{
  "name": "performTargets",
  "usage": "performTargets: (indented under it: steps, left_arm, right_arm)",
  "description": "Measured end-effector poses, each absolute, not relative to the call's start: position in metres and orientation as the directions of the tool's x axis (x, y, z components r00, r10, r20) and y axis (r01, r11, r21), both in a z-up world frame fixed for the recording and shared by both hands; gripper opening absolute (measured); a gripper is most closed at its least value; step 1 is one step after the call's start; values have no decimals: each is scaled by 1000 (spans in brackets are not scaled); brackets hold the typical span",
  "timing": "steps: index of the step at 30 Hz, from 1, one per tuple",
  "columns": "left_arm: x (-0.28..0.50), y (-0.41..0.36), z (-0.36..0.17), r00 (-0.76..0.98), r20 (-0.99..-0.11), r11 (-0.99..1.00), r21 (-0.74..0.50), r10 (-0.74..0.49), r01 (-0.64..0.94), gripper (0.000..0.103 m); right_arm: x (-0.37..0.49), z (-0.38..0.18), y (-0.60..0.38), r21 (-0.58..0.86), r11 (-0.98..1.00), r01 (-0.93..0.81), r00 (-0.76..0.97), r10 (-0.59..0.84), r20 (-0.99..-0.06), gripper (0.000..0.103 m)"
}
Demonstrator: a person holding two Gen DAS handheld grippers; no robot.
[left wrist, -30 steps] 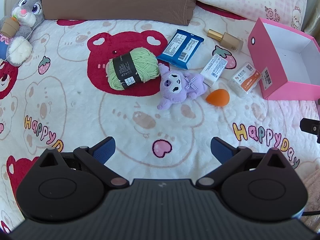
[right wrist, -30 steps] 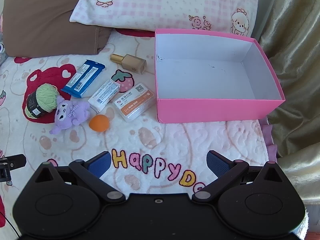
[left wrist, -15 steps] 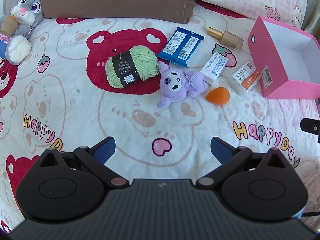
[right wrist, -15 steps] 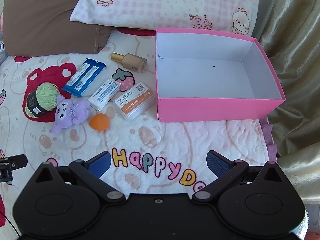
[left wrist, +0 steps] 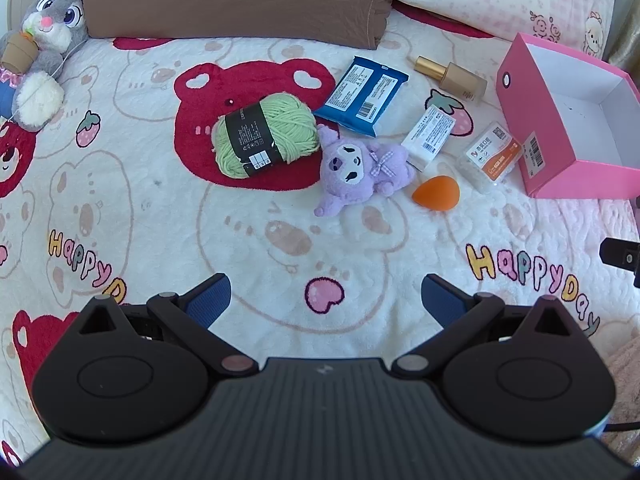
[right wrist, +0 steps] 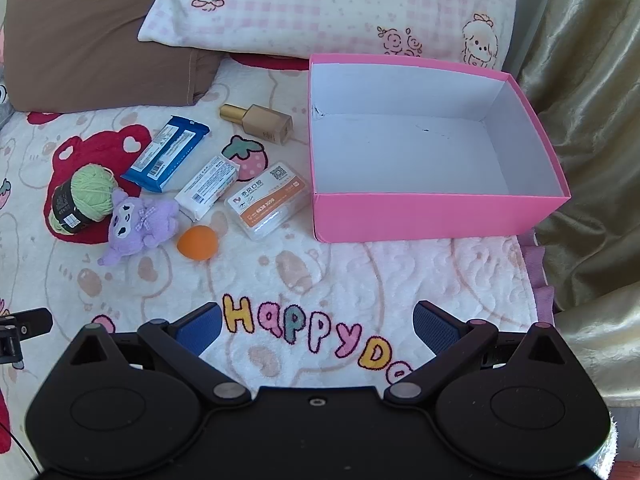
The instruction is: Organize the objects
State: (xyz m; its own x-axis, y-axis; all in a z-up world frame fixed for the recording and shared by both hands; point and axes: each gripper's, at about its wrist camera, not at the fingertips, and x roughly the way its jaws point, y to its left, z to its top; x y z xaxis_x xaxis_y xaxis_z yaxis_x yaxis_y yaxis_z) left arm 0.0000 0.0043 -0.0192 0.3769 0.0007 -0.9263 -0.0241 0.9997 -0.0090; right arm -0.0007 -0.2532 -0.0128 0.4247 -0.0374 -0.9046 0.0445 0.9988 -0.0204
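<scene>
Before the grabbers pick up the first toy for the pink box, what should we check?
1. Pink box has room: ok, nothing inside.
2. Left gripper open and holding nothing: ok.
3. Right gripper open and holding nothing: ok.
4. Orange sponge free to grab: ok, lying apart from its neighbours.
5. Purple plush free to grab: not ok, it leans against the green yarn and overlaps the white packet.
6. Gold-capped bottle shut tight: cannot tell.

The left gripper (left wrist: 325, 296) is hovering with its fingers spread wide at lower centre. Green yarn (left wrist: 264, 135) is lying mid-frame, touching a purple plush (left wrist: 360, 168). A pink box (left wrist: 568, 120) is sitting at the right edge.
</scene>
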Motion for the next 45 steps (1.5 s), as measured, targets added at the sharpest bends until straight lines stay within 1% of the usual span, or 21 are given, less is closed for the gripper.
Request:
performTargets:
  steps: [6, 9, 11, 14, 17, 19, 21, 22, 25, 28, 30, 34, 37, 40, 44, 45]
  left_arm:
    - [3, 7, -24, 369, -929, 1000, -13, -2, -27, 103]
    - [4, 14, -22, 383, -924, 999, -17, 4, -50, 103]
    - [6, 21, -18, 408, -913, 997, -12, 20, -75, 103]
    - [10, 34, -13, 451, -892, 996, -4, 39, -94, 103]
    - [17, 48, -14, 480, -877, 995, -42, 8, -92, 103]
    - [23, 57, -19, 490, -871, 993, -83, -31, -85, 103]
    - [29, 60, -25, 503, -862, 993, -102, -59, -58, 103]
    - [33, 60, -29, 514, -855, 995, -92, -59, -39, 103]
    - [46, 55, -45, 551, -834, 1000, -21, -22, 8, 103]
    - [58, 51, -60, 550, -832, 997, -47, -71, 57, 103]
    - [67, 49, -73, 527, -843, 995, -81, -103, 65, 103]
    - [84, 48, -96, 528, -832, 985, -154, -171, 76, 100]
    - [96, 43, -114, 508, -841, 982, -167, -186, 84, 99]
    - [102, 39, -129, 511, -832, 976, -190, -216, 103, 94]
    - [113, 44, -145, 492, -822, 955, -286, -286, 77, 71]
    - [116, 46, -150, 481, -822, 946, -320, -306, 56, 68]
  right_arm:
    - [-1, -11, -250, -23, 999, 32, 431, -34, -901, 103]
    - [-3, -3, -243, -24, 999, -24, 485, -9, -875, 103]
    - [-5, 6, -237, -11, 996, -89, 550, 40, -834, 103]
    - [-5, 15, -224, 22, 977, -210, 633, 153, -759, 103]
    - [3, 12, -209, 55, 943, -328, 661, 270, -700, 103]
    - [13, 2, -197, 61, 919, -390, 658, 325, -680, 103]
    - [23, -11, -186, 71, 895, -440, 627, 363, -689, 103]
    - [29, -21, -180, 84, 883, -462, 604, 383, -700, 103]
    - [40, -46, -169, 139, 862, -487, 566, 433, -701, 102]
    - [51, -72, -156, 208, 840, -501, 510, 481, -713, 102]
    - [56, -87, -146, 198, 830, -522, 493, 483, -724, 102]
    - [63, -115, -128, 113, 823, -557, 506, 444, -739, 101]
    - [72, -127, -122, 123, 814, -567, 489, 453, -745, 99]
    - [81, -136, -121, 174, 810, -560, 470, 483, -739, 99]
    - [92, -147, -120, 196, 820, -538, 466, 483, -741, 98]
    - [95, -149, -120, 200, 821, -535, 465, 483, -742, 97]
